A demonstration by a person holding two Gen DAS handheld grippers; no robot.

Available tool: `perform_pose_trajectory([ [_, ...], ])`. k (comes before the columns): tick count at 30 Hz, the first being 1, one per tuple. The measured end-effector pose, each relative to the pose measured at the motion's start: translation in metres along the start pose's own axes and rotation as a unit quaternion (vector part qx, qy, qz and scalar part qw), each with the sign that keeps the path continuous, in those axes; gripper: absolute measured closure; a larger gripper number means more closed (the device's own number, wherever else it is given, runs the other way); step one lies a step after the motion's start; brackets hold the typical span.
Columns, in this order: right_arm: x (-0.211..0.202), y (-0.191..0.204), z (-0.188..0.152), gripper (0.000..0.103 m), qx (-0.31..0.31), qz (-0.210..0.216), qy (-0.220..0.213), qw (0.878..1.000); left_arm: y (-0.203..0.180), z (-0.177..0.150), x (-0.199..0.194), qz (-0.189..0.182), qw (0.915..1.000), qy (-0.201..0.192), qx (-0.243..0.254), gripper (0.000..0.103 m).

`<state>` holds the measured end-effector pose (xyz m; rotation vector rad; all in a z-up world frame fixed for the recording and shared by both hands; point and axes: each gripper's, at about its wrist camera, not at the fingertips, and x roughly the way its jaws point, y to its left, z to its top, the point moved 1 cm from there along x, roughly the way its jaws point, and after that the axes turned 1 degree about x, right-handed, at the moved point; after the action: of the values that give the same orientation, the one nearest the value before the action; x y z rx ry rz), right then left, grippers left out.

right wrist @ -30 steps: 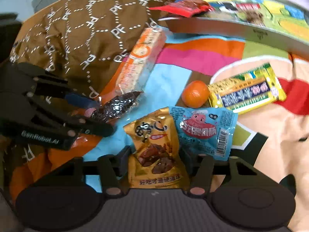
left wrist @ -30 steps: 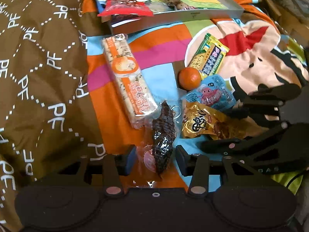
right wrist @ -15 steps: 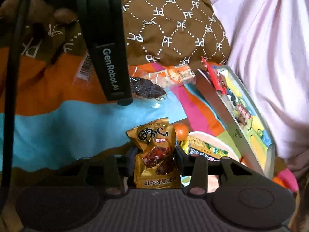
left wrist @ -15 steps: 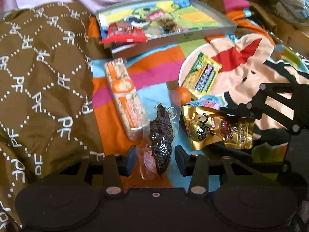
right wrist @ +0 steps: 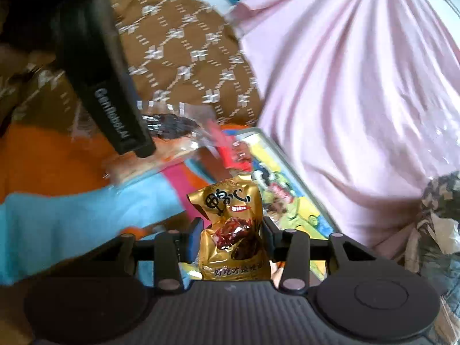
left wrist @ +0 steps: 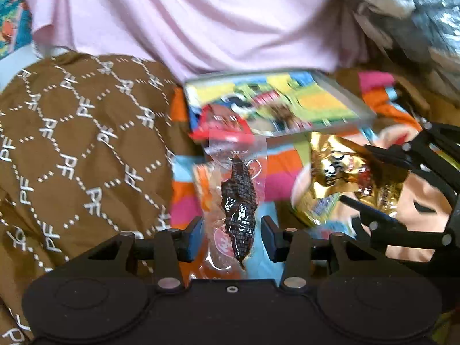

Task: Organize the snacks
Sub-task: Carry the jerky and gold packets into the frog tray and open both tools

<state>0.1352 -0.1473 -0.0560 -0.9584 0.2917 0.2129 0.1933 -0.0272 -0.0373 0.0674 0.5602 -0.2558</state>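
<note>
A clear packet of dark dried snack (left wrist: 238, 201) is gripped in the left hand-held gripper (left wrist: 231, 237) and a gold snack pouch (right wrist: 234, 230) in the right hand-held gripper (right wrist: 231, 237), near a cartoon-printed tray (left wrist: 339, 86) farther off.

A gold packet (right wrist: 234, 230), a dark brown clear-wrapped snack (left wrist: 238, 207), a white-lettered brown blanket (left wrist: 77, 158).

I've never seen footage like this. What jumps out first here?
Each tool carries a snack. The left tool pinches a clear packet with a dark snack, and the right tool grips a shiny gold snack bag. Just beyond lies a shallow tray with a bright cartoon lining, before pink cloth.
</note>
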Motion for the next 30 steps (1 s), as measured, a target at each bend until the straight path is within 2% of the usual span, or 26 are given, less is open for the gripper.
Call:
perform_pose_trajectory([
  [7,0.025,-0.033,-0.005,0.055,0.051,-0.068,-0.040,0.996,0.002,0.032,0.009,0.032,0.9980,-0.041,-0.037,0.058],
  [12,0.058,-0.066,-0.019,0.055,0.139,-0.103,-0.050,0.984,-0.013,0.067,0.027,0.049,0.9941,-0.085,-0.047,0.057],
  [17,0.081,-0.088,-0.027,0.054,0.178,-0.129,-0.051,0.974,-0.026,0.105,0.063,0.053,0.9915,-0.098,-0.067,0.057],
  [22,0.105,-0.102,-0.032,0.054,0.194,-0.141,-0.061,0.969,-0.034,0.132,0.106,0.054,0.9911,-0.084,-0.087,0.057],
  [30,0.150,-0.125,-0.045,0.054,0.263,-0.126,-0.033,0.956,-0.038,0.152,0.160,0.083,0.9895,-0.052,-0.106,0.057],
])
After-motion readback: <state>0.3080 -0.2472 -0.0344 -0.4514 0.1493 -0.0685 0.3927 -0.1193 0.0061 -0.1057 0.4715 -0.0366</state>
